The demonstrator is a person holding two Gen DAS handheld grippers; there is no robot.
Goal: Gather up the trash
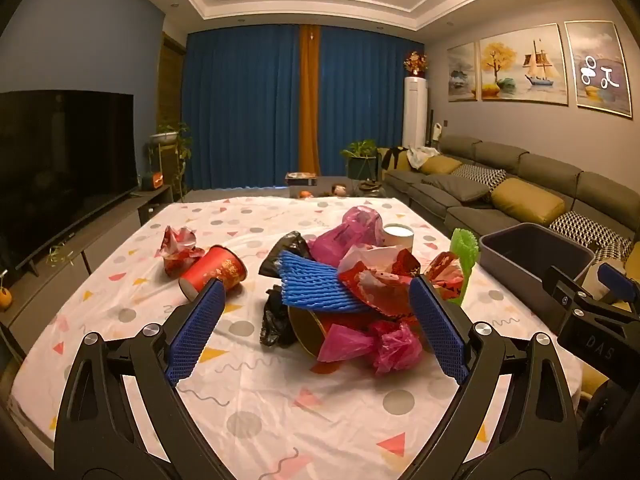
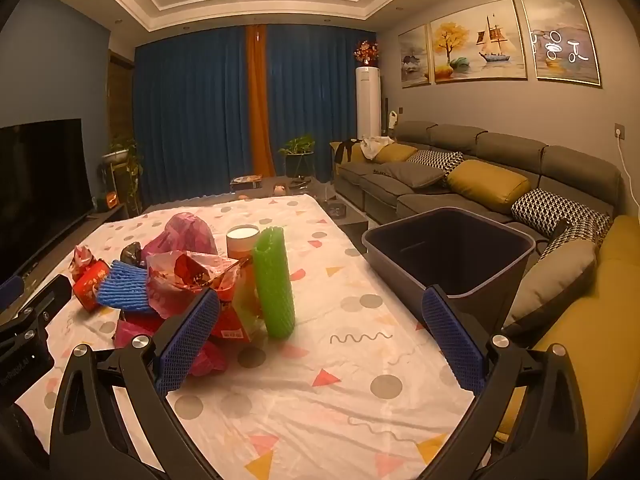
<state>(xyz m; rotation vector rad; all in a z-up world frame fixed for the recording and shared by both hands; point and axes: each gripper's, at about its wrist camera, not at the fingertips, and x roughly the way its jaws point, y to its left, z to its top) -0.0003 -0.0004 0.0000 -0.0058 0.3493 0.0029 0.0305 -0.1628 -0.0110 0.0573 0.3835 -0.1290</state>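
A pile of trash lies on the patterned tablecloth (image 1: 248, 380): a blue foam net (image 1: 316, 284), pink plastic bags (image 1: 352, 232), black bags (image 1: 276, 320), red wrappers (image 1: 380, 284), a red paper cup (image 1: 214, 270) on its side and a green foam net (image 2: 274, 284). A dark grey bin (image 2: 452, 252) stands at the table's right edge. My left gripper (image 1: 316, 320) is open and empty, just in front of the pile. My right gripper (image 2: 320, 332) is open and empty, with the green net between pile and bin ahead of it.
A white round tub (image 2: 242, 240) stands behind the pile. A crumpled red wrapper (image 1: 178, 248) lies apart at the left. A sofa with cushions (image 2: 488, 184) runs along the right, a television (image 1: 60, 152) along the left. The right gripper's body (image 1: 592, 312) shows in the left view.
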